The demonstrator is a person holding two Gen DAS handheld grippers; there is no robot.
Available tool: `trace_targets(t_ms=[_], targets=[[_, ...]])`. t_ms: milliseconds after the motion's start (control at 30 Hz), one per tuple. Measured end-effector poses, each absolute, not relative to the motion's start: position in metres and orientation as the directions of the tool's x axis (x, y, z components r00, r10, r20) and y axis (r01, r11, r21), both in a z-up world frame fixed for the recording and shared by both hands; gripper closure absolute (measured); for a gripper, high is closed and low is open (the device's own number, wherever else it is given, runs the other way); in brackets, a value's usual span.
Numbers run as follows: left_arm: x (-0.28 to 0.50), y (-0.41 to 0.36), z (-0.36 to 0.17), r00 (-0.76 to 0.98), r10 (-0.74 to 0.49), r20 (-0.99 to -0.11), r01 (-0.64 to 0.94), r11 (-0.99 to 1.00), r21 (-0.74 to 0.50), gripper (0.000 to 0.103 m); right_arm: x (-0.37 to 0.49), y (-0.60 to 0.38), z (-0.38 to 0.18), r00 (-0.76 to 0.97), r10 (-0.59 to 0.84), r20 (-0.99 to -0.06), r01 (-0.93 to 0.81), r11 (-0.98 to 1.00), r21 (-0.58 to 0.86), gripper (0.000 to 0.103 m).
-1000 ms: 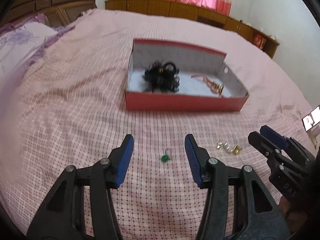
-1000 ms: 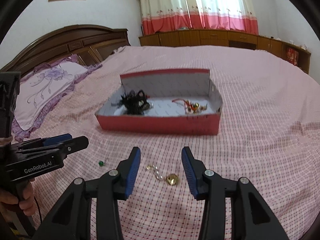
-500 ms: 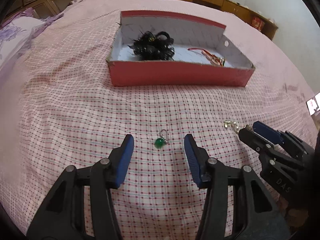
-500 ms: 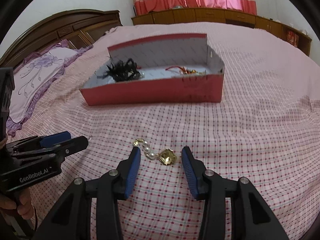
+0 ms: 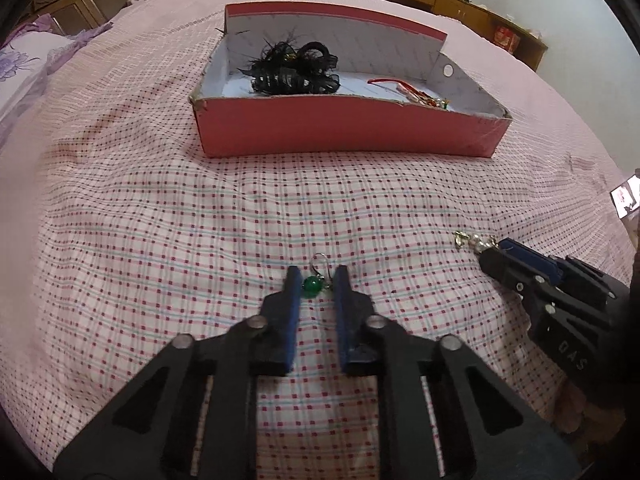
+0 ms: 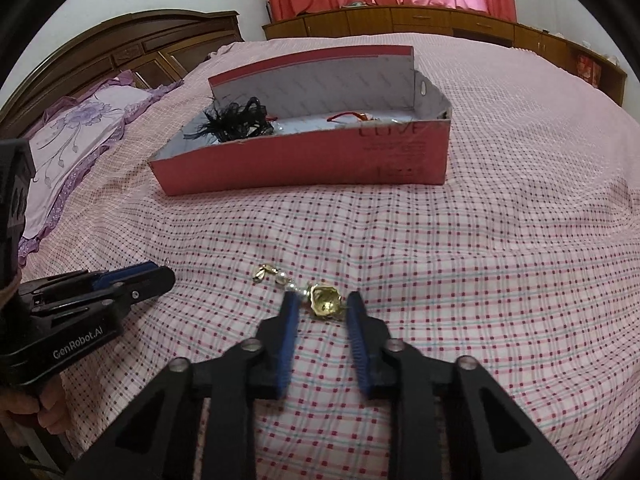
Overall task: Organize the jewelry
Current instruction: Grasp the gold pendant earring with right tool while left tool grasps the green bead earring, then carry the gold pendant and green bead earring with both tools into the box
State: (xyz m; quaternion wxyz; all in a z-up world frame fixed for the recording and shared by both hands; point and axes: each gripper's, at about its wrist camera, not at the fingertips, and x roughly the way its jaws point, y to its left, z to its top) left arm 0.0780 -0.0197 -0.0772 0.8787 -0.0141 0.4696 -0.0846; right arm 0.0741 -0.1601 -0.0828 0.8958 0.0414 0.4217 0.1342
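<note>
On the checked bedspread (image 5: pixel 160 240), short of the red box (image 5: pixel 344 128), the green earring (image 5: pixel 313 285) is bracketed by the left gripper (image 5: pixel 316 292), whose jaws have just been closing, a sliver of gap remaining. The gold earring (image 6: pixel 325 300), its chain trailing up-left, is likewise straddled by the narrowing right gripper (image 6: pixel 322 312), contact uncertain.

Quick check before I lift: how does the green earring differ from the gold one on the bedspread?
The green earring is a single round green bead on a thin wire hook; the gold earring is a crumpled gold piece on a short string of pearly beads ending in a gold clasp. The green one sits between the fingers of the left gripper; the gold one between those of the right gripper, its clasp end trailing outside. Both lie on the checked bedspread, outside the red box.
</note>
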Motion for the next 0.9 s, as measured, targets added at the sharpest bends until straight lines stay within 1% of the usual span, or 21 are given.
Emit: trace_targets(t_ms=[367,733,900], targets=[[0.071,-0.018,-0.071,0.556,-0.191,-0.809,0.138,0.981,-0.137,0.097,0.062,-0.171,-0.081,0.619,0.303,-0.724,-0.209,0.953,0.219,0.085],[0.059,-0.019,-0.056,0.588,-0.222,-0.778,0.15,0.975,-0.165,0.097,0.044,-0.175,-0.073,0.625,0.314,-0.714,-0.211,0.95,0.232,0.085],[0.056,-0.017,-0.049,0.608,-0.221,-0.763,0.145,0.975,-0.167,0.097,0.037,-0.179,-0.066,0.639,0.327,-0.696,-0.214,0.945,0.246,0.085]])
